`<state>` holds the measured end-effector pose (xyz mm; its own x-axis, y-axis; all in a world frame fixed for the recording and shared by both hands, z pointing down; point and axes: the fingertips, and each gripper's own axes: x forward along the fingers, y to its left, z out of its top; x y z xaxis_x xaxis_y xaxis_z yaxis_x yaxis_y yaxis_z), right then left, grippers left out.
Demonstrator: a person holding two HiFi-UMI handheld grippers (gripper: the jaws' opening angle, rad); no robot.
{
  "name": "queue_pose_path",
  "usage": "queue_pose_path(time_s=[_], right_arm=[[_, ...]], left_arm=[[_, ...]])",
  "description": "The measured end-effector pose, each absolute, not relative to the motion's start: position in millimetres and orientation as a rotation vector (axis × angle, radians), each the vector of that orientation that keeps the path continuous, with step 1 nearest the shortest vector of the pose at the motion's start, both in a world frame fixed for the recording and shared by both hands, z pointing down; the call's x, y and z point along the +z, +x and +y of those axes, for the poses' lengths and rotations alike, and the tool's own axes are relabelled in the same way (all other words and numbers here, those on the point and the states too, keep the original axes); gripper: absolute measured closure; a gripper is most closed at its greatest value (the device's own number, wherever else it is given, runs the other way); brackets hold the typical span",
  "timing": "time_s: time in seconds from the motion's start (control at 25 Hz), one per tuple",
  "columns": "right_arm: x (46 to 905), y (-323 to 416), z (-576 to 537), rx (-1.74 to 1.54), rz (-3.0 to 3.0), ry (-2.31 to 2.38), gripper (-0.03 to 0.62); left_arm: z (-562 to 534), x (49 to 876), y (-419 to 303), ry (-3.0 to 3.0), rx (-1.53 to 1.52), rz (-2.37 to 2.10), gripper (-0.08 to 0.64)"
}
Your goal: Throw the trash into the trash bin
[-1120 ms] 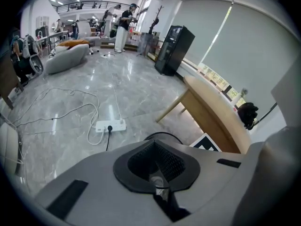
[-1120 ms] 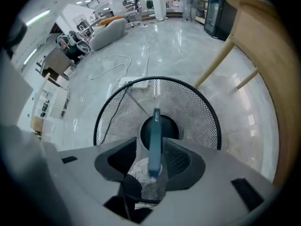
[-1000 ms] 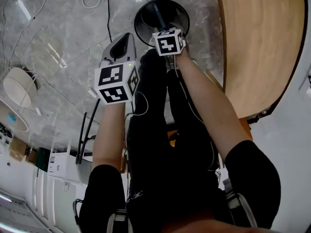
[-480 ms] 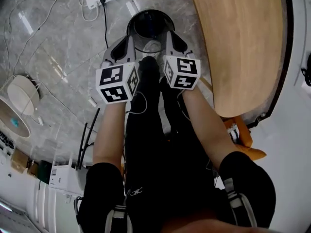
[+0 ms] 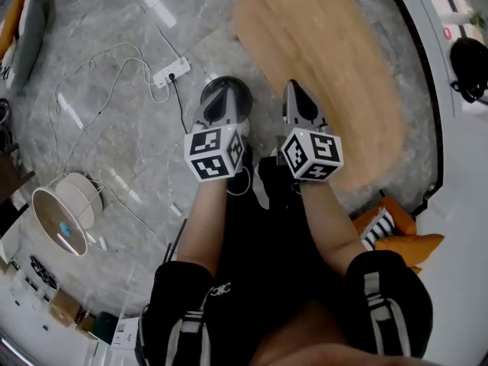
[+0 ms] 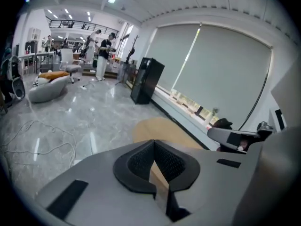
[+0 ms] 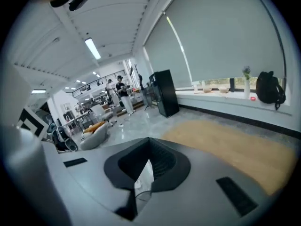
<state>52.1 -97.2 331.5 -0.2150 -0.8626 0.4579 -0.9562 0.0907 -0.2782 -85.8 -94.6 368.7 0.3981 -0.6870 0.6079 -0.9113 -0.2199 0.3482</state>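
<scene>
In the head view the black round trash bin [image 5: 242, 94] stands on the grey marble floor, its near side hidden behind my left gripper [image 5: 216, 104]. Whatever is inside it is covered. My left gripper is held above the bin, jaws together, nothing between them [image 6: 157, 173]. To its right, over the edge of the wooden table [image 5: 320, 59], my right gripper [image 5: 294, 91] is also shut and empty [image 7: 143, 173]. No trash shows in either gripper.
A white power strip [image 5: 171, 73] with trailing cables lies on the floor left of the bin. A round white fan-like object [image 5: 65, 212] sits at the lower left. An orange and striped item [image 5: 396, 231] lies by the table's near edge. A black cabinet [image 6: 146, 79] stands by the window wall.
Both grippers have lifted well up from the bin. The right one came out of the bin's mouth, leaving a white piece inside half a second ago. The view has swung, so the bin now looks smaller.
</scene>
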Motion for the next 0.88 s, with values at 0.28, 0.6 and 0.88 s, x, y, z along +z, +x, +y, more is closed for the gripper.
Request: queue_pose_path(time_s=[0.28, 0.6, 0.88], right_arm=[[161, 130, -73, 0.515, -2.223, 2.047, 0.581], [-21, 235, -33, 0.137, -2.227, 2.319, 0.581], [-104, 278, 21, -0.039, -2.239, 2.409, 0.581]], left_arm=[[-103, 194, -14, 2.226, 0.352, -1.315, 0.548], [-70, 30, 86, 2.539, 0.229, -1.206, 0.548], [-40, -77, 146, 2.729, 0.121, -1.117, 0.548]])
